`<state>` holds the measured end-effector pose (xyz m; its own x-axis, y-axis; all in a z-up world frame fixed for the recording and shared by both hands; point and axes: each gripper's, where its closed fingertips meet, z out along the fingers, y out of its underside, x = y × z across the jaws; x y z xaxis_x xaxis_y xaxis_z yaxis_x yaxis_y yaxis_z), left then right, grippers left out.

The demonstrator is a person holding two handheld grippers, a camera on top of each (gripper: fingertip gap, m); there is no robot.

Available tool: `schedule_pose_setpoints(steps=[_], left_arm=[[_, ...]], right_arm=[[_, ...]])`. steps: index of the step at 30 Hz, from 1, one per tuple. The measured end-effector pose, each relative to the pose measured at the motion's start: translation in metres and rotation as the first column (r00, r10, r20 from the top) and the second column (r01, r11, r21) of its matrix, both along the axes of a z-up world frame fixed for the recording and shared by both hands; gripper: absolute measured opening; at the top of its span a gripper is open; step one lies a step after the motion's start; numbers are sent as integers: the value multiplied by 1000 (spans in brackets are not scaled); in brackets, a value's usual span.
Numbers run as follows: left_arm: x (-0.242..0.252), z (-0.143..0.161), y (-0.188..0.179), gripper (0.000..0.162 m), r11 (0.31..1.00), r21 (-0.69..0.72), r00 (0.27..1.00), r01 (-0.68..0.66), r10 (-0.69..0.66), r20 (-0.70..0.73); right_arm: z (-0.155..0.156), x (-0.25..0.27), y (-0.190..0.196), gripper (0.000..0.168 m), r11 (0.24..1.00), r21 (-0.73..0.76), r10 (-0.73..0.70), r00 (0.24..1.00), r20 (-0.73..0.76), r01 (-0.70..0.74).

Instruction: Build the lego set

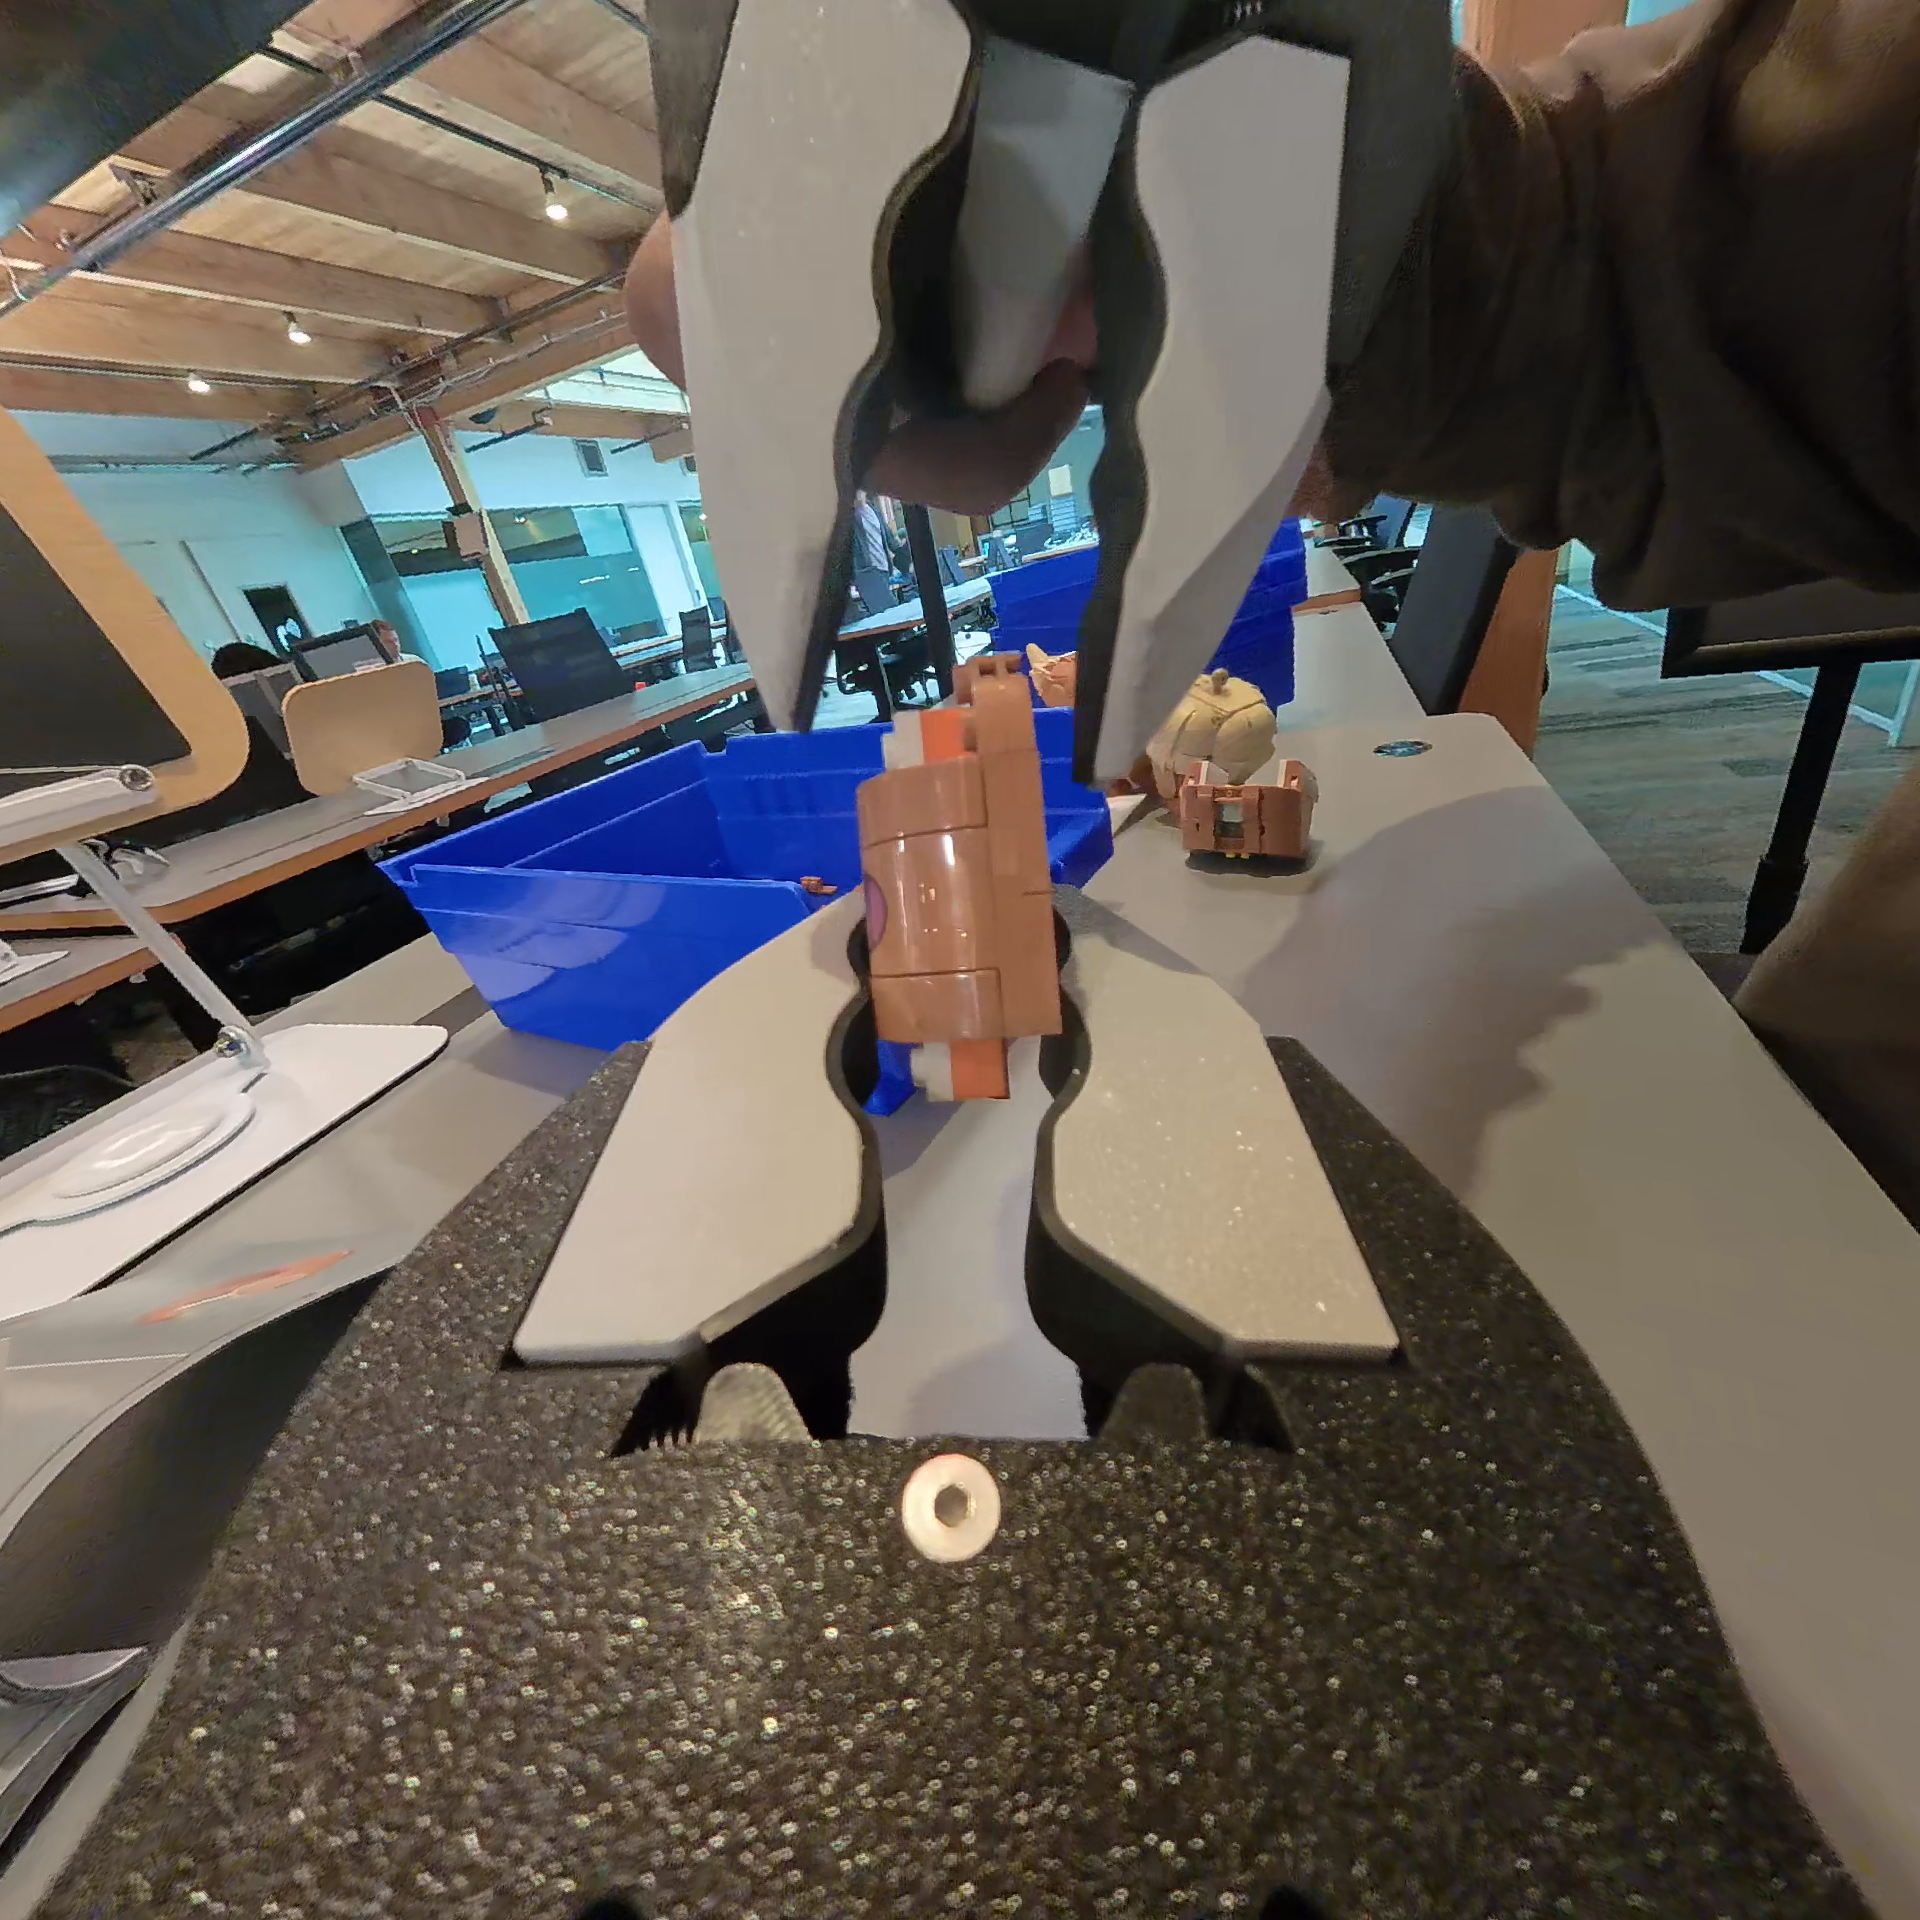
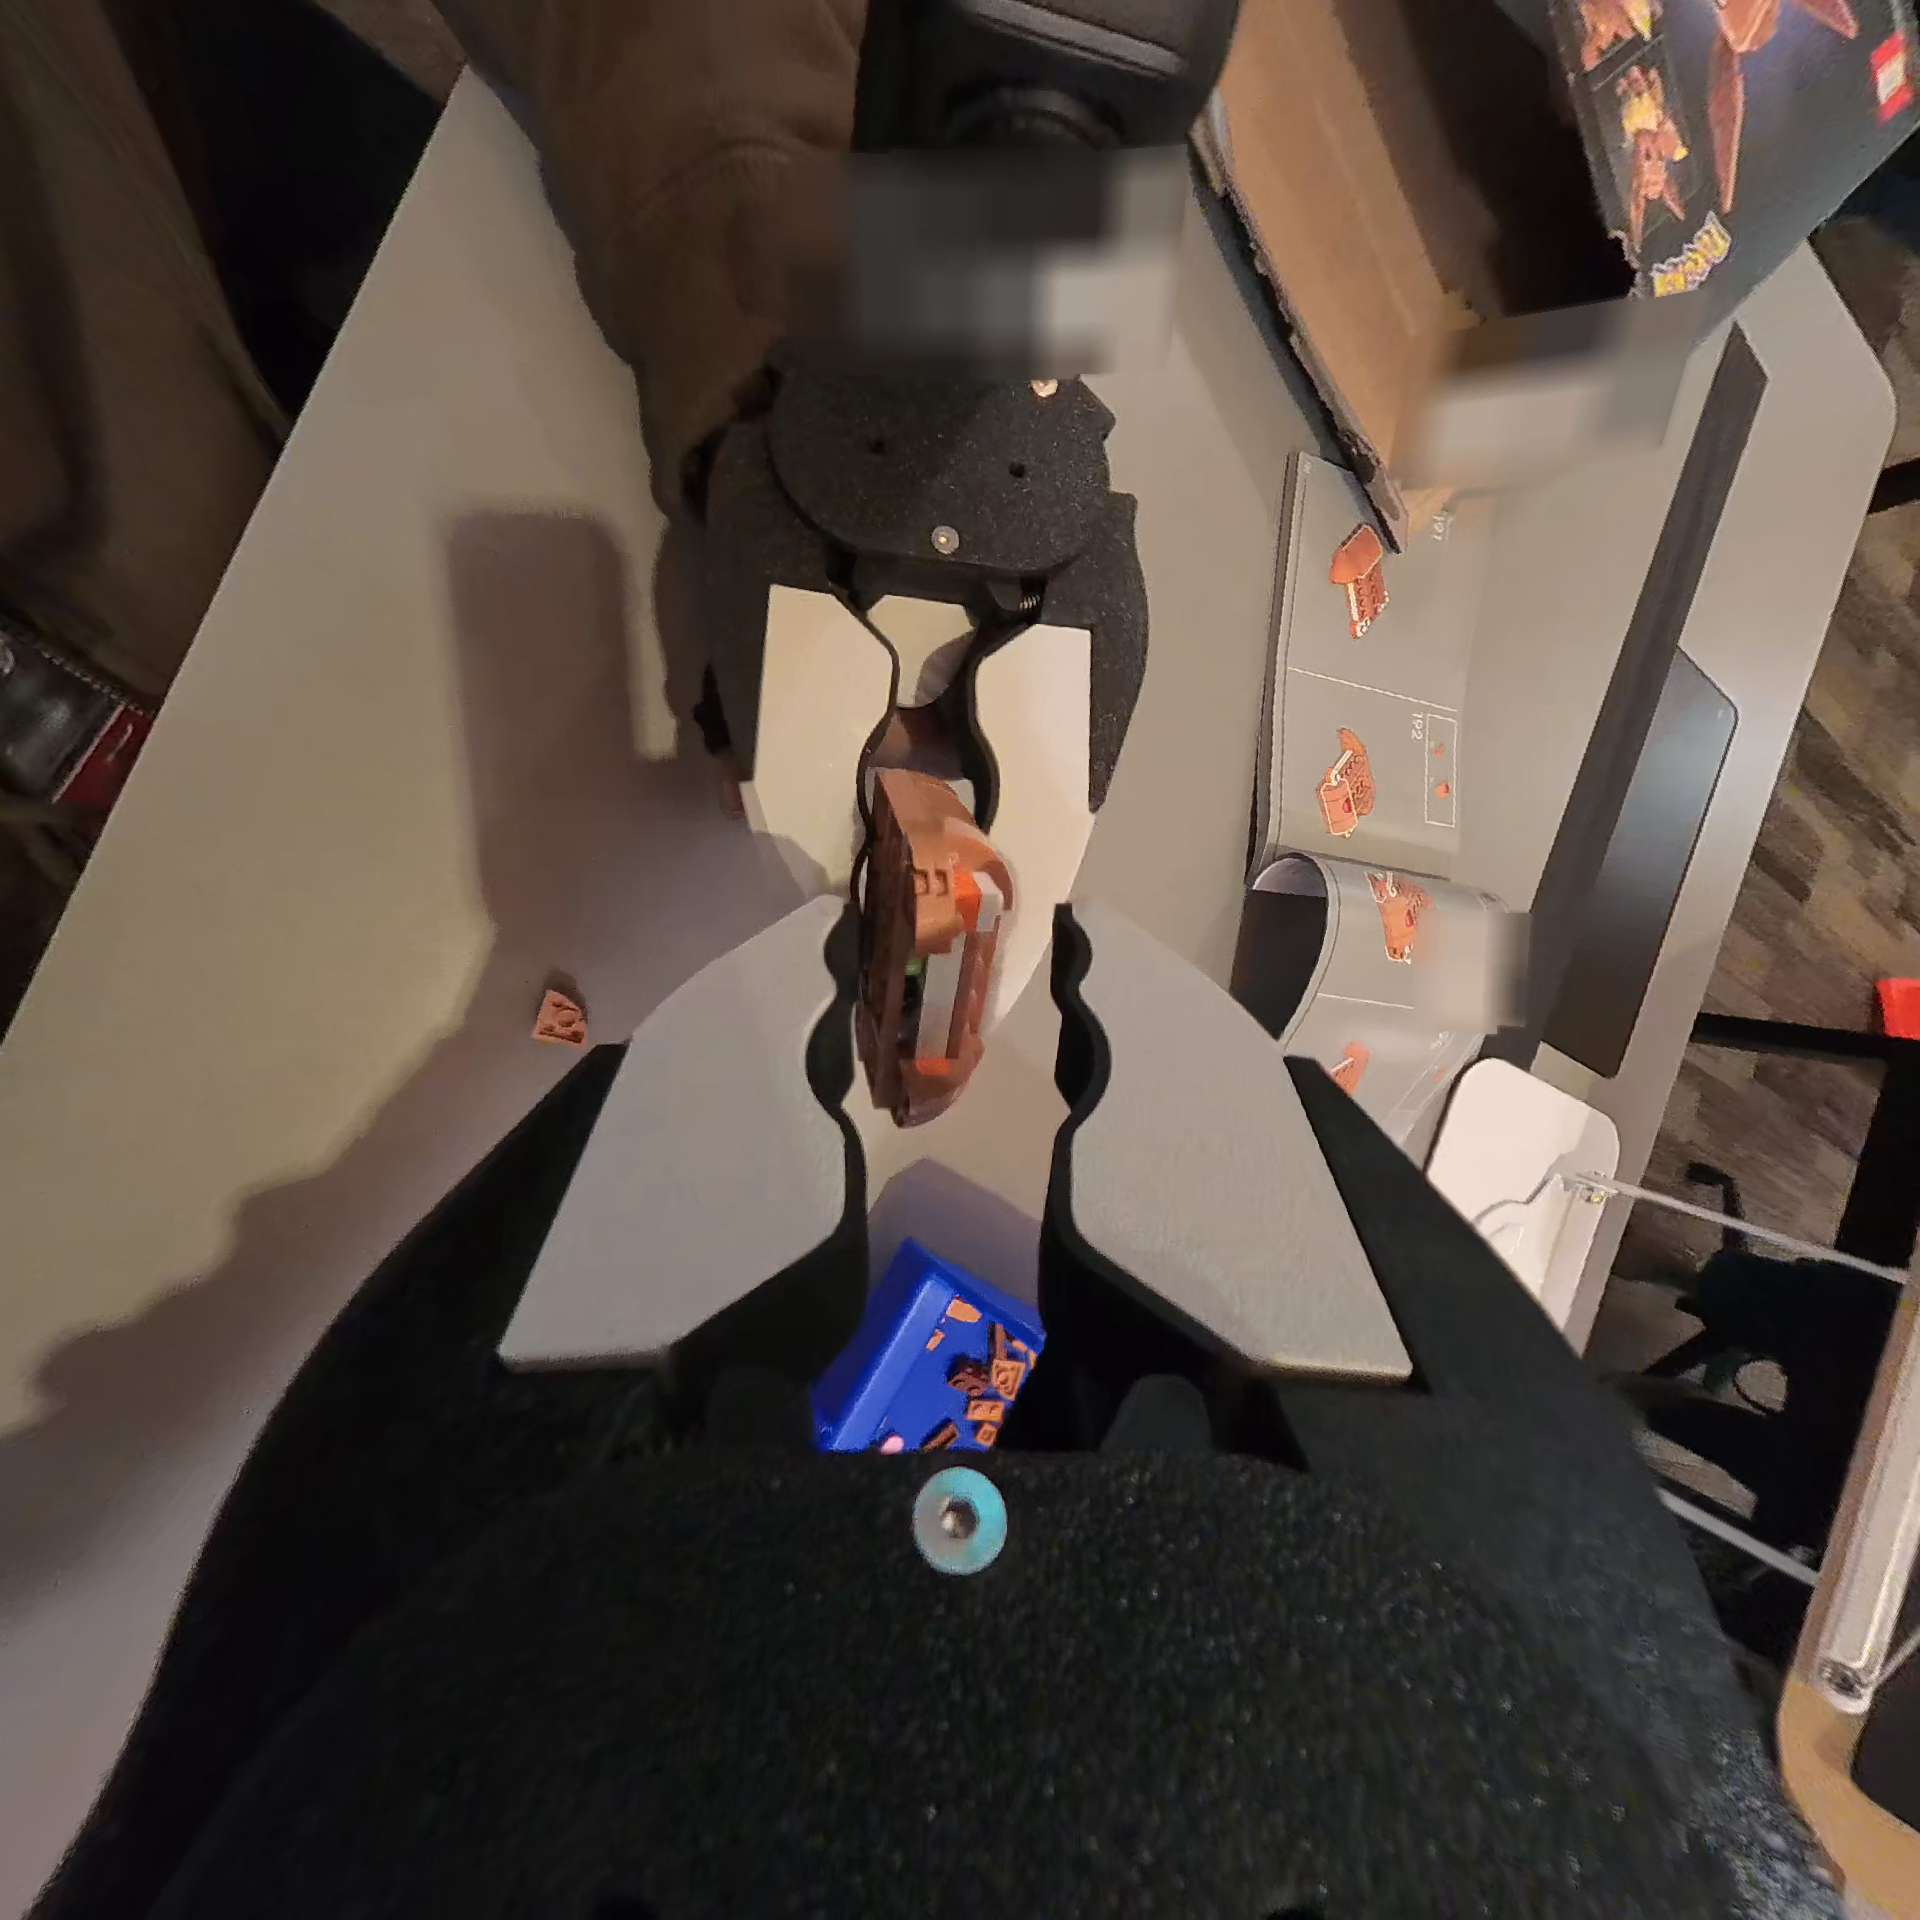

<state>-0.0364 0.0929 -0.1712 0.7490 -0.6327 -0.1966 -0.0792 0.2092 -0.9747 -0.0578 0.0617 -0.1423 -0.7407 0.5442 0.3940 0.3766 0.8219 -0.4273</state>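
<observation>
My left gripper (image 1: 961, 925) is shut on a tan and brown lego sub-assembly (image 1: 961, 904) with orange and white end pieces, and holds it upright above the grey table (image 1: 1455, 1091). My right gripper (image 1: 951, 743) comes down from above, open, with its fingertips on either side of the assembly's top and a gap on both sides. In the right wrist view, my right gripper (image 2: 951, 920) is open around the assembly (image 2: 925, 935), and the left gripper (image 2: 925, 821) grips it from the far side.
Blue bins (image 1: 623, 914) stand behind the assembly; one holds several small brown pieces (image 2: 935, 1351). A brown built section (image 1: 1247, 821) and a tan rounded one (image 1: 1216, 717) sit at the back right. A loose brown piece (image 2: 561, 1018), an open instruction booklet (image 2: 1371, 748) and the set's box (image 2: 1714, 135) lie on the table. The gap from one gripper's tips to the other's is roughly 4 centimetres.
</observation>
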Motion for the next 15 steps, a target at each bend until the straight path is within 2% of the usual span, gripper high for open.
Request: schedule_pose_setpoints(steps=[7,15], left_arm=[[2,-1,0,27,1000,11,1000,-4,4,-29],[4,-6,0,27,1000,8,997,-7,8,-72]], right_arm=[[-2,3,-2,19,999,-46,5,1000,26,-3],[-6,6,-3,18,998,-57,15,998,61,-12]])
